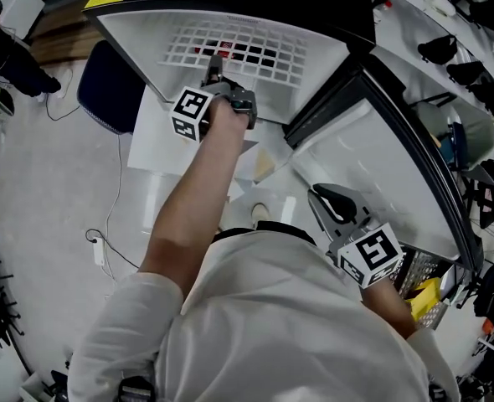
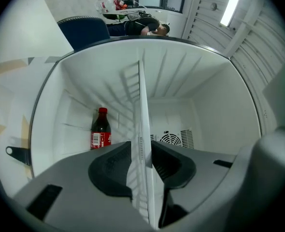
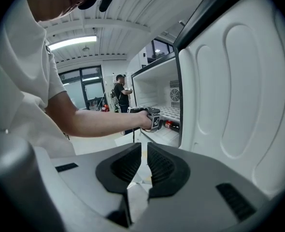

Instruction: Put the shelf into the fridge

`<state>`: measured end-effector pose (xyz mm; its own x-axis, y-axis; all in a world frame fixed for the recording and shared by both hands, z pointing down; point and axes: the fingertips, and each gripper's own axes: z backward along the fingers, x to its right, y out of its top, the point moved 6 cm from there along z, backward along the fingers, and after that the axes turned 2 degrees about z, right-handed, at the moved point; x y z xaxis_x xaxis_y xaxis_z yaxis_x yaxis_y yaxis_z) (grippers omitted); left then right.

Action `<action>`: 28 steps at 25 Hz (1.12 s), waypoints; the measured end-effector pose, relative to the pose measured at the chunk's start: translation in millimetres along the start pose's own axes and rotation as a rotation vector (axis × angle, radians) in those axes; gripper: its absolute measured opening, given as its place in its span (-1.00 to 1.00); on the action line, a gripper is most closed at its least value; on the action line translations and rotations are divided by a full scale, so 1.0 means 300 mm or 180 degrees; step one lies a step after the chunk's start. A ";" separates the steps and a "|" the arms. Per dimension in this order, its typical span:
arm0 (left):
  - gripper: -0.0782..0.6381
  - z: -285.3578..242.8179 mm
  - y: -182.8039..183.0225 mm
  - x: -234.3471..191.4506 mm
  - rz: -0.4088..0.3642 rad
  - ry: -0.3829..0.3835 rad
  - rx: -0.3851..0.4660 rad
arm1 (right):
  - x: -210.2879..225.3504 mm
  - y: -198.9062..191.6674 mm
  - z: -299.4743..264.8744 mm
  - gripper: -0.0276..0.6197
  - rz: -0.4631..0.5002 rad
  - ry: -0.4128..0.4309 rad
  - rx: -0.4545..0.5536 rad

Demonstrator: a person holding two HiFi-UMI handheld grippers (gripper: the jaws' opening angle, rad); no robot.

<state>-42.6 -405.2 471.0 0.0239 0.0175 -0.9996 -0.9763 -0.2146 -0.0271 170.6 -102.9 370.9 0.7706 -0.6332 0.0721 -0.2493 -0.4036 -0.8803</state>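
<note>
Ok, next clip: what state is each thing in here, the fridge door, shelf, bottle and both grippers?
Fridge door: open wide.
Wire shelf: held at its front edge, reaching into the fridge.
Cola bottle: capped, lying on its side inside the fridge.
Left gripper: shut on the wire shelf.
Right gripper: jaws all but together, nothing between them, beside the door.

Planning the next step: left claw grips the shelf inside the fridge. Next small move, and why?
Probably ease the shelf deeper into the fridge: the left claw is shut on its front edge, and I can't tell that it sits on the side ledges.
</note>
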 end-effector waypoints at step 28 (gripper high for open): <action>-0.68 0.636 0.151 0.217 -0.2414 -0.0580 -0.1955 | -0.407 0.007 -0.117 -0.80 -0.0151 -0.0367 0.0187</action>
<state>-126.3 -227.3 407.0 0.5125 0.4983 -0.6993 -0.4340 -0.5524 -0.7117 55.5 -49.7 376.7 0.8438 -0.5329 0.0631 -0.1787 -0.3899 -0.9034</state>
